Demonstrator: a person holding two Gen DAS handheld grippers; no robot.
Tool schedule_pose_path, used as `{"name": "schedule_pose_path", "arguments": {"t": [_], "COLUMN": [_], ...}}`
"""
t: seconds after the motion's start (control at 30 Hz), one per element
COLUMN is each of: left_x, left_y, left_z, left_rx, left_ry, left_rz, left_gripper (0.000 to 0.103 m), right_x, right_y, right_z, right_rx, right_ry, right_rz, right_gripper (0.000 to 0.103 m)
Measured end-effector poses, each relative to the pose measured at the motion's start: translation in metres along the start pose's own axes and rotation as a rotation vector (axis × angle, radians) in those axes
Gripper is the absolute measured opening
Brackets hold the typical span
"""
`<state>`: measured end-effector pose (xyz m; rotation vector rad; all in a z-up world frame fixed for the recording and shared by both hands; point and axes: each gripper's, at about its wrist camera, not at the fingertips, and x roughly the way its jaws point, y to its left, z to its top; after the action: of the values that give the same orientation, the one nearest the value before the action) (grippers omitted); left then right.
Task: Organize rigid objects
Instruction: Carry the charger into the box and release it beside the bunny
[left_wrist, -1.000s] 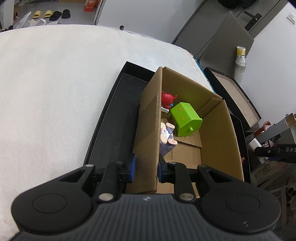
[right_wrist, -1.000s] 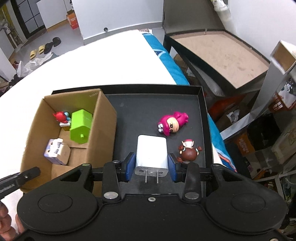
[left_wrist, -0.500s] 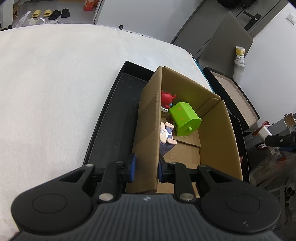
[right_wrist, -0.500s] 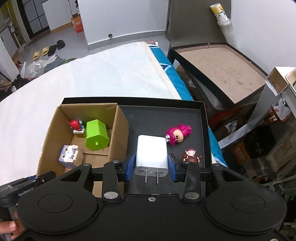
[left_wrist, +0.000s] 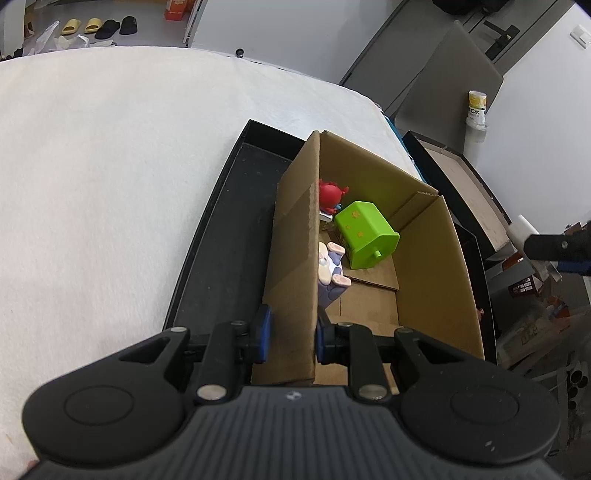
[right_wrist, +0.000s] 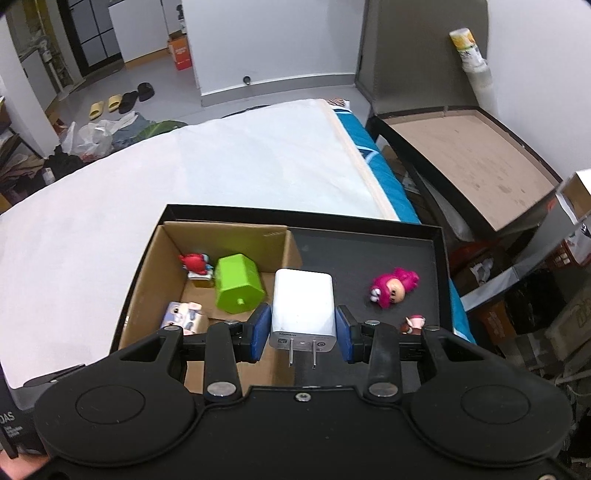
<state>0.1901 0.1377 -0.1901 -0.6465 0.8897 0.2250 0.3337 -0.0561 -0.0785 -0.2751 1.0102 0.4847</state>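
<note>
White plastic marks the boxy wall charger (right_wrist: 303, 306) clamped between the blue pads of the right tongs (right_wrist: 303, 334), the pads pressed against its two side faces. Its long axis runs along the fingers, with the two metal prongs pointing back toward the camera and the rounded plain end facing away. It hangs above the edge where the open brown cardboard box (right_wrist: 147, 280) meets the bare floor of the shallow black tray (right_wrist: 439, 258).

The left tongs (left_wrist: 290, 332) are closed on the near left wall of that cardboard box (left_wrist: 295, 258), one blue pad outside the wall and one inside, gripping the cardboard between them.

Inside the box lie a lime-green house-shaped block (left_wrist: 365, 238) tipped on its side with a small peg pointing toward the camera, a small red figurine (left_wrist: 330, 194) beside the far corner, and a pale lilac-and-pink figurine (left_wrist: 330, 273) against the gripped wall.

On the tray floor to the right of the box, a magenta plush-looking figure (right_wrist: 393, 288) lies on its side, and a small brown-and-pink figure (right_wrist: 413, 324) sits nearer, partly hidden behind the right finger. The tray rests on a white bed cover (left_wrist: 110, 166).
</note>
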Motion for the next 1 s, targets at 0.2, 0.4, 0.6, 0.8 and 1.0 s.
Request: {"name": "schedule_pose_path", "arguments": {"t": [0.2,0.4,0.6,0.8,1.0], "left_x": [0.001,0.002,0.002,0.002,0.002], "left_y": [0.001,0.003,0.001,0.002,0.003], "left_z": [0.001,0.002,0.002,0.003,0.003], "left_rx": [0.000,0.002,0.005,0.000,0.002], "left_ry": [0.003,0.008,0.010,0.012,0.012], "left_rz": [-0.003,-0.009,-0.007,-0.007,-0.008], "left_gripper": [0.022,0.022,0.022,0.022,0.022], "right_x": [0.003,0.009,0.017,0.030,0.041], "right_y": [0.013,0.028,0.041,0.053,0.061], "right_z": [0.002,0.002,0.003,0.002,0.000], "right_rx": [-0.023,-0.037,-0.049,-0.056,-0.053], "right_ry": [0.008,0.017,0.028,0.044,0.062], "right_rz": [0.005,0.021,0.032,0.045,0.064], "right_gripper": [0.037,0.037,0.037,0.037,0.037]}}
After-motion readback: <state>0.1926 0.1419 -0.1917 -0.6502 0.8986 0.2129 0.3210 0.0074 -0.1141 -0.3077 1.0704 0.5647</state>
